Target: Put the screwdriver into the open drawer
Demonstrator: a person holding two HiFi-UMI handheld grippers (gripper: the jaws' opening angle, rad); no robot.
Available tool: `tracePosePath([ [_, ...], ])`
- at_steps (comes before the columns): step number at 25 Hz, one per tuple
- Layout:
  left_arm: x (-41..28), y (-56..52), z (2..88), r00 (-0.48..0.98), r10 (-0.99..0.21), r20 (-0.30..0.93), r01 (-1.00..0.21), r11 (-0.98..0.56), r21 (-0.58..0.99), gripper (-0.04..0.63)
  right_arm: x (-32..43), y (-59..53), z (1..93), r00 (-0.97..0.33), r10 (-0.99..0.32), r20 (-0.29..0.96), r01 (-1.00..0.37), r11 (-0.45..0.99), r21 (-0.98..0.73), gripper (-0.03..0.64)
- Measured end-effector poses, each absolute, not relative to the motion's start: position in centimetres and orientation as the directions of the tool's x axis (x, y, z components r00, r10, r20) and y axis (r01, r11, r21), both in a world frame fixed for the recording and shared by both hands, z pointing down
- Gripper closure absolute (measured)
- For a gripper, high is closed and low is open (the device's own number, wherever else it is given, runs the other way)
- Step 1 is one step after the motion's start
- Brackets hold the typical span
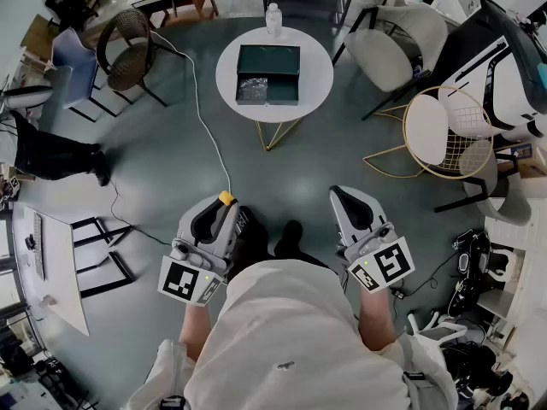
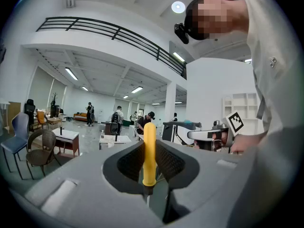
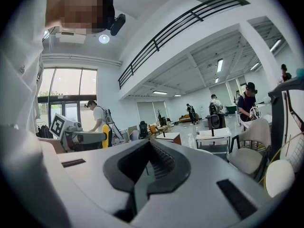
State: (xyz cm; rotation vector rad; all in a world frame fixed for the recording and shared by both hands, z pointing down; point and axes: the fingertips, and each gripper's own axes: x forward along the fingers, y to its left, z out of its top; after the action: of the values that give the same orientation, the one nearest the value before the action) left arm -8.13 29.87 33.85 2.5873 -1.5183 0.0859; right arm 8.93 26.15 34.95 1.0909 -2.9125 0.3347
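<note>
- We are in the carrying step: the screwdriver [image 1: 226, 197] is in our grip, but we are standing well apart from the drawer [image 1: 282, 90], so the placing is not yet begun.
- We are clamping the left gripper [image 1: 220, 207] on the screwdriver's yellow handle. In the left gripper view the handle [image 2: 149, 153] is standing upright between the two dark pads, its rounded end poking above them and a thin shaft showing just below.
- We are keeping the right gripper [image 1: 338, 196] shut with nothing in it. In the right gripper view [image 3: 148, 148] the two pads are meeting along a closed seam.
- The drawer is lying open at the upper centre of the head view, pulled out of a dark green box on the round white table [image 1: 226, 75], with a bottle [image 1: 273, 17] at the table's far edge.
- A grey bundle [image 1: 251, 90] is filling the drawer's left part; the right part is looking free.
- As we are judging it, the next move calls for walking up to the table, bringing the left gripper over that free part, lowering the tool and only then letting the pads part.
- We are holding both grippers low in front of the waist, at the lower middle of the head view, side by side and pointing forward towards the table, marker cubes nearest the body.
</note>
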Motion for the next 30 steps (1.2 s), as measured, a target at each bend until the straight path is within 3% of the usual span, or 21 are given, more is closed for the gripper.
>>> tracePosePath([
  [18, -6.1, 33.2, 33.8, 0.488, -0.860, 0.149, -0.873, -0.484, 0.060, 0.517, 10.5, 29.5, 34.4, -0.749, -0.658, 0.080, -0.662, 0.733, -0.156, 0.611],
  [30, -8.3, 32.7, 34.6, 0.493, -0.851, 0.178, -0.869, -0.490, 0.063, 0.517, 8.7, 28.9, 34.9, -0.728, -0.675, 0.118, -0.684, 0.707, -0.180, 0.611],
])
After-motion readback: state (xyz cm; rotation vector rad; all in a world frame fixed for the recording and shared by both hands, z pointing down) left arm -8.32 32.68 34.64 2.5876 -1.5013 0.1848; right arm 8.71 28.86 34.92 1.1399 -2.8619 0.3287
